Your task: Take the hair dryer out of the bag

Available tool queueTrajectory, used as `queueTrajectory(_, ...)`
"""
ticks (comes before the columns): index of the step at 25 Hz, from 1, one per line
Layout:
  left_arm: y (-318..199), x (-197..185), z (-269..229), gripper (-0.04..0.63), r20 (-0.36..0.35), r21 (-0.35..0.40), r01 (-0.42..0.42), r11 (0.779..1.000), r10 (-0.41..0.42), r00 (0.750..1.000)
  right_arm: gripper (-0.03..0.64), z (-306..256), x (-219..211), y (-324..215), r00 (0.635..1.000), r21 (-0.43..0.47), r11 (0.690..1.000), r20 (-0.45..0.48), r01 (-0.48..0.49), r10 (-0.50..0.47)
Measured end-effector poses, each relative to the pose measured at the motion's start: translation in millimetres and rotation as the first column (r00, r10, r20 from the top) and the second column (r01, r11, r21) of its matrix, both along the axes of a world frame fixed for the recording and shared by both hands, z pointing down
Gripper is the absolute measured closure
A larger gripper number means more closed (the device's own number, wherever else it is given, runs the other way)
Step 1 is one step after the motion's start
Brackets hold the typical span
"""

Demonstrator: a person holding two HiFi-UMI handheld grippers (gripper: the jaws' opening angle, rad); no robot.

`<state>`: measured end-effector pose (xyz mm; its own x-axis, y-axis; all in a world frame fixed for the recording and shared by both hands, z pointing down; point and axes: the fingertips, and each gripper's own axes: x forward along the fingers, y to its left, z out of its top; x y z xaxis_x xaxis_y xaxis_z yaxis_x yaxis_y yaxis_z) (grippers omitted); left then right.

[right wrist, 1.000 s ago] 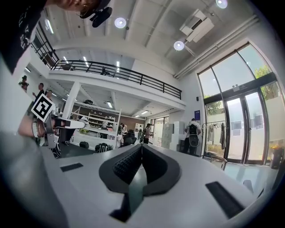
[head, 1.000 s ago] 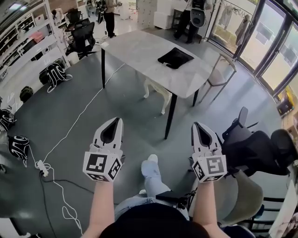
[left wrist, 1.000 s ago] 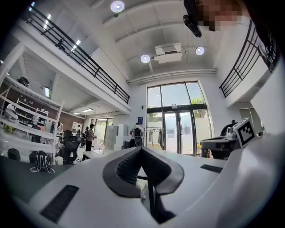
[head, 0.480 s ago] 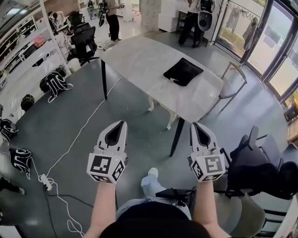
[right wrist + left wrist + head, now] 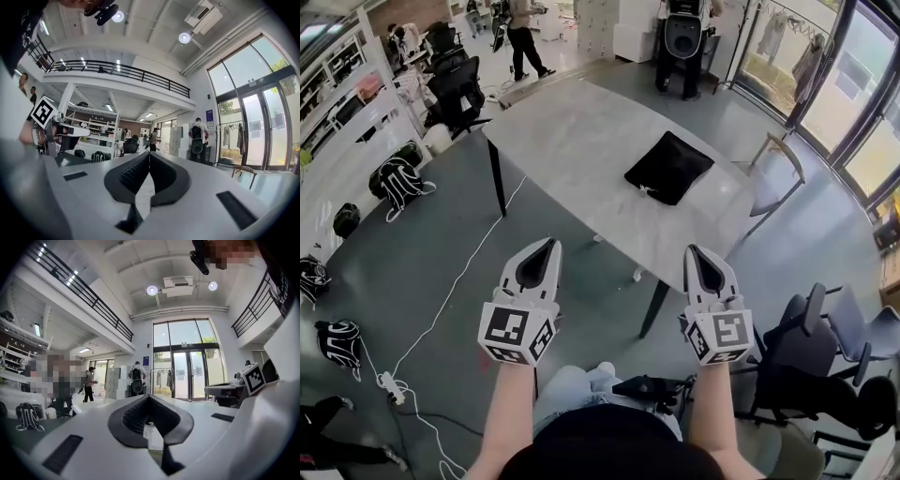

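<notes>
A black bag (image 5: 669,167) lies flat on the grey marble table (image 5: 581,141), toward its right half. No hair dryer shows; whatever is in the bag is hidden. My left gripper (image 5: 551,244) is shut with nothing in it, held level in front of the table's near edge. At the same height to the right, my right gripper (image 5: 691,250) is also shut and empty. In the left gripper view the jaws (image 5: 149,398) meet at their tips, and the right gripper view shows the same (image 5: 149,153). The bag is well beyond both tips.
A chair (image 5: 773,178) stands at the table's right side, black office chairs (image 5: 802,352) at my right. A white cable (image 5: 441,300) runs over the dark floor at left, with backpacks (image 5: 398,178) by the shelves. People (image 5: 523,33) stand in the back.
The table and bag have come closer and lower in the head view as I walked toward them. Both grippers stayed shut and held level.
</notes>
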<state>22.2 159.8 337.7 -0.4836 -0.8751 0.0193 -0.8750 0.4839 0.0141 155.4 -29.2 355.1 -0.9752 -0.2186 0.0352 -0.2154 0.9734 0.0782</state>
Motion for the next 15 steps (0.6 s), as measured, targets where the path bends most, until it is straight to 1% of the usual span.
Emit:
queueTrajectory(5,-23,-36,15,0.586,-0.025,-0.006,-0.002,1.000,0.002,1.000,0.592,12,-30,-23,1.000,-0.005,1.000,-0.022,-0.012,0.012)
queueTrajectory(8,-41,-62,20,0.586,-0.004,-0.035,-0.027,0.999,0.026,1.000,0.592,17,-49,-36,0.999,0.000,0.999,-0.033,-0.032,0.032)
queueTrajectory(10,-55,-85,23,0.586,0.012,-0.047,-0.050,0.998,0.051,0.999,0.592,22,-63,-46,0.997,-0.003,0.998,-0.041,-0.063,0.063)
queueTrajectory(15,-90,-160,30,0.586,0.013,-0.043,-0.135,0.990,0.136,0.991,0.592,38,-111,-69,0.983,-0.022,0.984,-0.064,-0.175,0.173)
